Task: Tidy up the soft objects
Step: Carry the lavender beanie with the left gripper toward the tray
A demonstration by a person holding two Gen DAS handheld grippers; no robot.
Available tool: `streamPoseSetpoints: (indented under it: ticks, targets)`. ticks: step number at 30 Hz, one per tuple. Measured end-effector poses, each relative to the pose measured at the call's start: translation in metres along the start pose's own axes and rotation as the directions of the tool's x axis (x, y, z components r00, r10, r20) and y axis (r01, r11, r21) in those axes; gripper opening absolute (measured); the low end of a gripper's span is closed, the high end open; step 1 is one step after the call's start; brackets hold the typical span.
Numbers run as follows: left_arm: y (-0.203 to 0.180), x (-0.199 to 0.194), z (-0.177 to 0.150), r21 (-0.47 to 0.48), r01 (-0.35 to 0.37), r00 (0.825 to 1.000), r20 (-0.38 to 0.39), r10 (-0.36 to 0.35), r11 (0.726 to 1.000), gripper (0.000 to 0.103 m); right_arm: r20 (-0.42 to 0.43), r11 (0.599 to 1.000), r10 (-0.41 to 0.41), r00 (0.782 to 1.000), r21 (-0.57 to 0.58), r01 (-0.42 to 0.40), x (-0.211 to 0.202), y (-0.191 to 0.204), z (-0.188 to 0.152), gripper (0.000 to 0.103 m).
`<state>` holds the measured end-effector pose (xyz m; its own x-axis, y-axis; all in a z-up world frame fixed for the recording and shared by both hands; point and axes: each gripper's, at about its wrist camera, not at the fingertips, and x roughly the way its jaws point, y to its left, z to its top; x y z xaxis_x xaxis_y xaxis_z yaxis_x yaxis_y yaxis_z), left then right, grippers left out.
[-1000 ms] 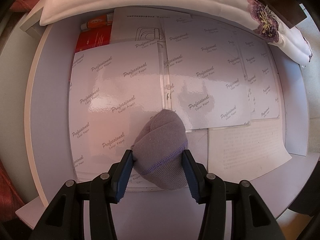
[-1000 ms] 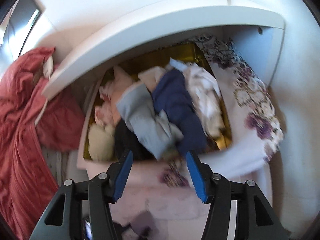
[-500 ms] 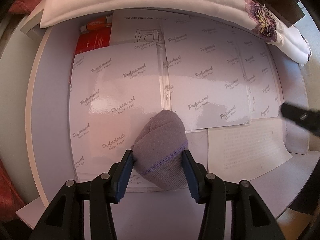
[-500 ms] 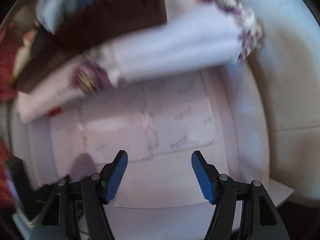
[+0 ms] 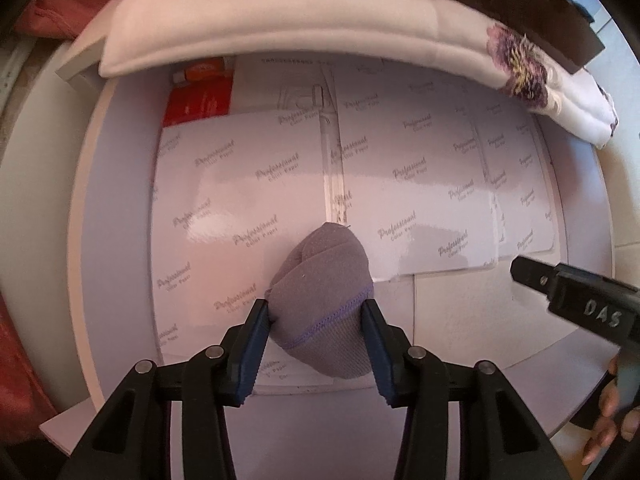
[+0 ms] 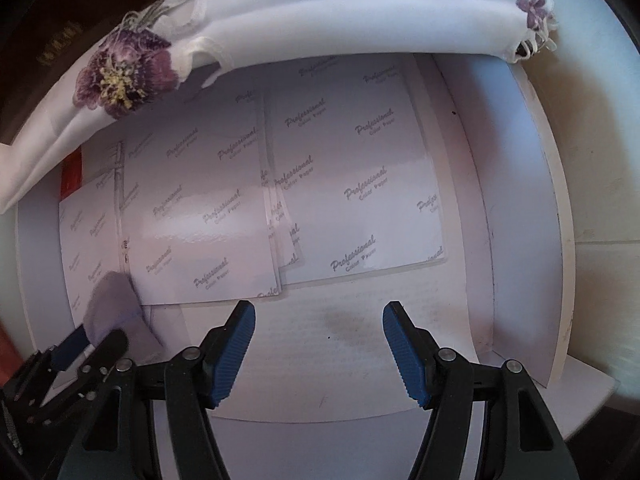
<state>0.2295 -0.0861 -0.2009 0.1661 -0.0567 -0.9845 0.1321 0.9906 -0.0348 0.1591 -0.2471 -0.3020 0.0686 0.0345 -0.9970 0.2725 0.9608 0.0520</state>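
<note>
A white shelf (image 5: 120, 216) papered with glossy sheets (image 5: 240, 184) lies below me. My left gripper (image 5: 316, 340) squeezes a rolled purple sock (image 5: 320, 280) just above those sheets, bundled so it won't unroll; my right gripper (image 6: 320, 344) hangs beside it, spread wide, empty.

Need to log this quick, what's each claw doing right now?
Left claw: closed on the purple sock.
Right claw: open, holding nothing.

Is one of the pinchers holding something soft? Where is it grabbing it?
Yes. The left tool pinches a folded purple sock by its sides, near the ribbed cuff end. The right tool is open and holds nothing.
</note>
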Motion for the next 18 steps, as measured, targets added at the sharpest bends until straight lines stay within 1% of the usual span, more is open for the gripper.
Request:
streamPoseSetpoints:
  ticks: [4,10,18]
  targets:
    - [0.003,-0.01,0.005,-0.012,0.0,1.0,0.03,0.0,1.0,0.046,-0.009,1.0,-0.015,1.0,-0.012,0.015,0.009,-0.001,-0.001,0.067]
    - [0.004,-0.035,0.012,-0.02,0.014,0.994,0.108,-0.012,1.0,0.045,-0.009,0.998,-0.038,0.999,-0.042,0.037,0.014,0.005,-0.008,0.067]
    - [0.0,-0.073,0.015,-0.015,0.035,0.974,0.225,-0.03,0.999,0.045,0.0,0.993,-0.064,0.998,-0.095,0.064,0.022,0.022,-0.015,0.067]
